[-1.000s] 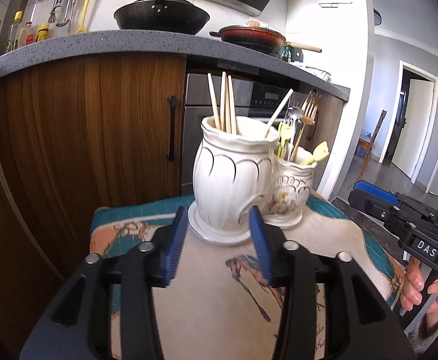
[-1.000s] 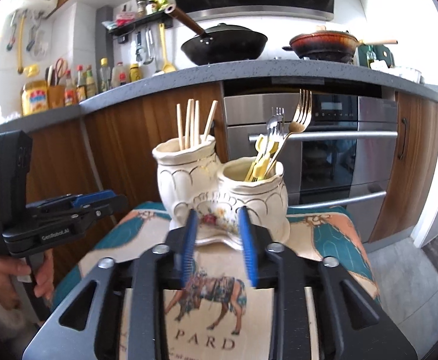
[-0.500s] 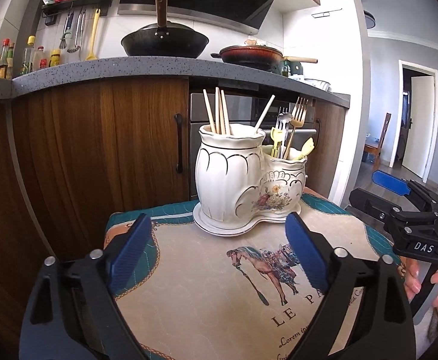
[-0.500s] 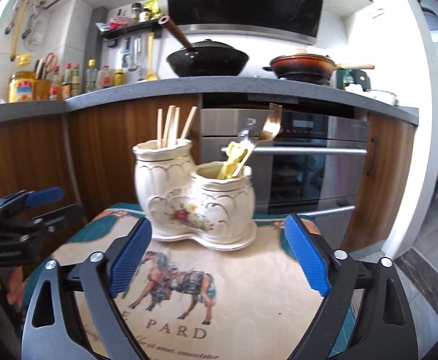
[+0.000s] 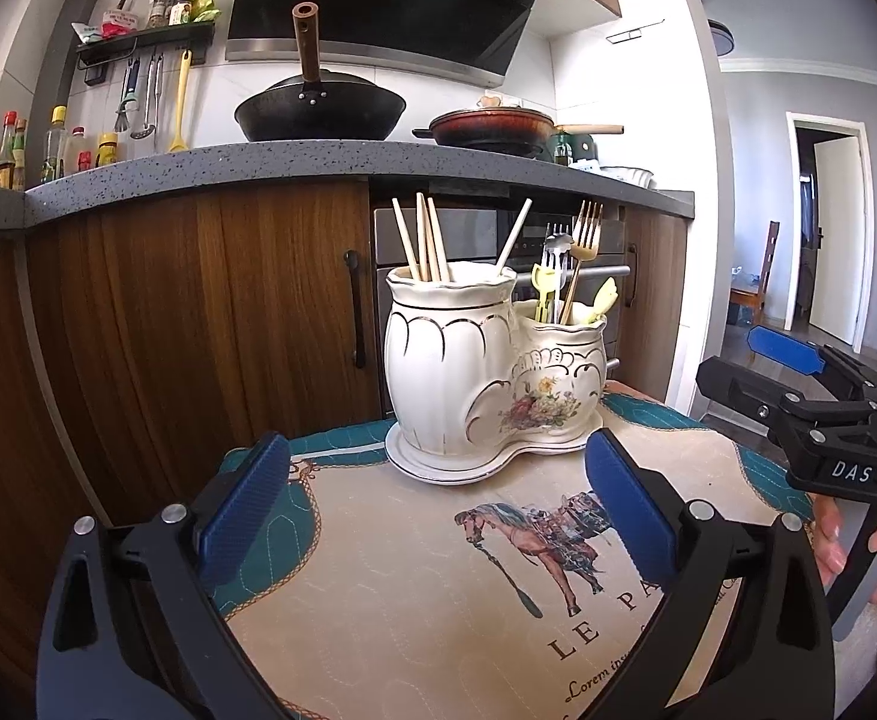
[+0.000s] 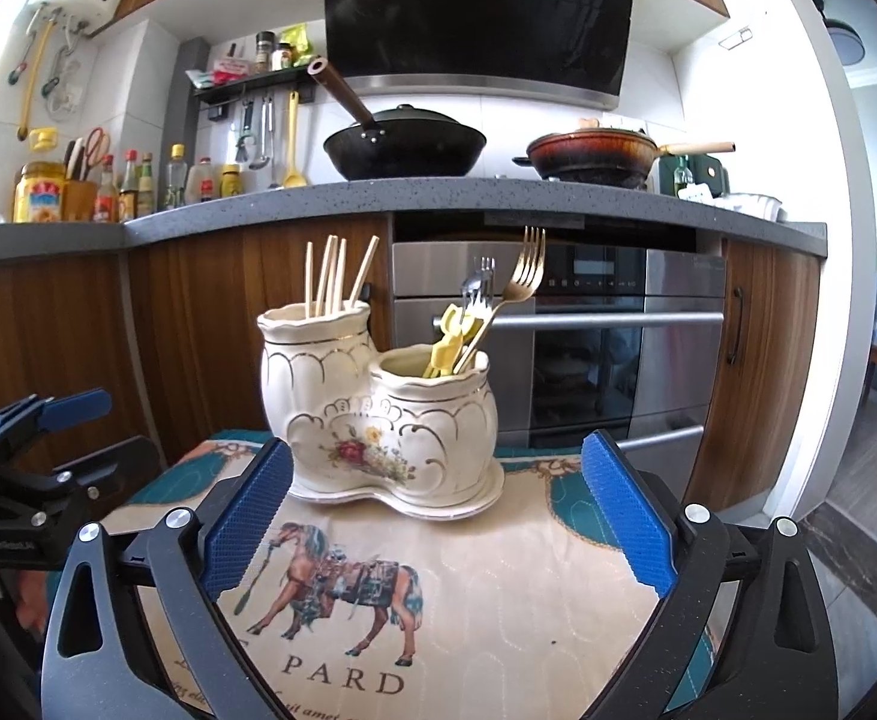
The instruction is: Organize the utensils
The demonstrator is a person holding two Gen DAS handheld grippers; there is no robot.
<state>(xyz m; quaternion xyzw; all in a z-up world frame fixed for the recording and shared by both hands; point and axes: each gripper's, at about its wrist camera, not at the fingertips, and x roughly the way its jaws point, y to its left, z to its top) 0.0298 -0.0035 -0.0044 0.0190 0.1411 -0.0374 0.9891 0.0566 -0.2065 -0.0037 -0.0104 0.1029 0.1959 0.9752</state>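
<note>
A white ceramic double utensil holder (image 5: 486, 372) (image 6: 378, 414) stands at the far side of a cloth with a horse print (image 5: 498, 570) (image 6: 468, 570). Its taller pot holds several wooden chopsticks (image 5: 423, 237) (image 6: 330, 276). Its lower pot holds forks (image 5: 582, 252) (image 6: 516, 285) and yellow utensils (image 5: 543, 291) (image 6: 450, 342). My left gripper (image 5: 438, 516) is open and empty, well short of the holder. My right gripper (image 6: 438, 522) is open and empty, also short of it. Each gripper shows at the edge of the other's view.
A wooden kitchen cabinet (image 5: 198, 312) and a steel oven (image 6: 606, 348) rise behind the table. The grey counter (image 6: 438, 198) carries a black wok (image 6: 405, 147), a red pan (image 6: 594, 156) and bottles (image 6: 138, 186). A doorway (image 5: 828, 234) opens to the right.
Both grippers opened wide and drew back from the holder, which now looks smaller and farther off. The holder has stayed in place on the cloth.
</note>
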